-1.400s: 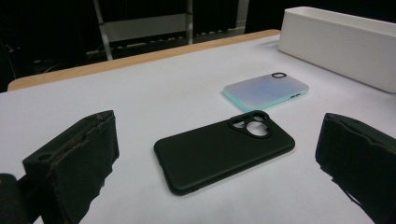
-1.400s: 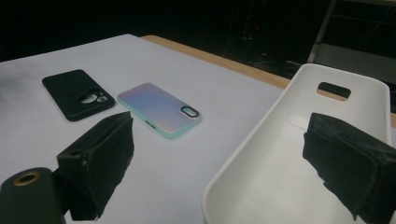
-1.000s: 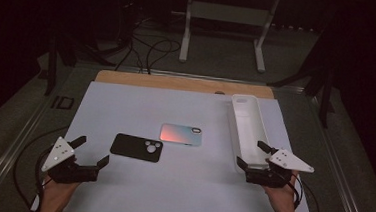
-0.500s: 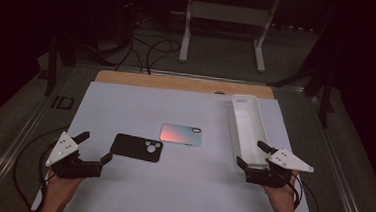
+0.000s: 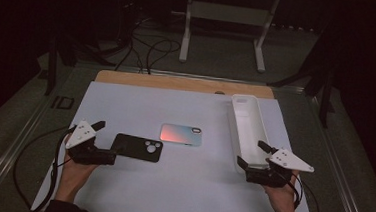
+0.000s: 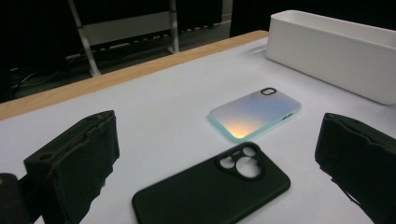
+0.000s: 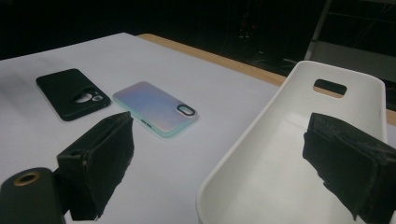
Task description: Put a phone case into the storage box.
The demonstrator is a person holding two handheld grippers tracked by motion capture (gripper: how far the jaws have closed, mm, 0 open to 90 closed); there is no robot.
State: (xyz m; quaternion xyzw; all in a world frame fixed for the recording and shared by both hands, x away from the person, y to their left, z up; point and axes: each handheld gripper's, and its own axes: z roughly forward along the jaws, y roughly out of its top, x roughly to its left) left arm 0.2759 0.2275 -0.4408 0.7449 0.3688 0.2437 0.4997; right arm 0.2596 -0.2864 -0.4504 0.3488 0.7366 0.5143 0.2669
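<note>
Two phone cases are seen lying flat on the white table top (image 5: 180, 185). The matte black phone case with round camera cut-outs (image 5: 137, 147) is found at the left of the table, just ahead of the left gripper (image 5: 104, 141), whose jaws are spread wide and are closed on nothing. In the left gripper view this black case (image 6: 212, 187) is framed low between the two padded jaws, its near end reaching in between them, though contact with either pad cannot be made out. Just beyond it, apart from it, the iridescent pastel phone case with a pale teal rim (image 5: 181, 134) is laid near the middle of the table.

At the right, the long white plastic tray with a slotted handle hole (image 5: 236, 127) is set lengthwise along the table edge. The right gripper (image 5: 252, 154) is held at the tray's near end with its jaws also wide apart, one to each side of the near rim; in the right gripper view nothing is clasped.
</note>
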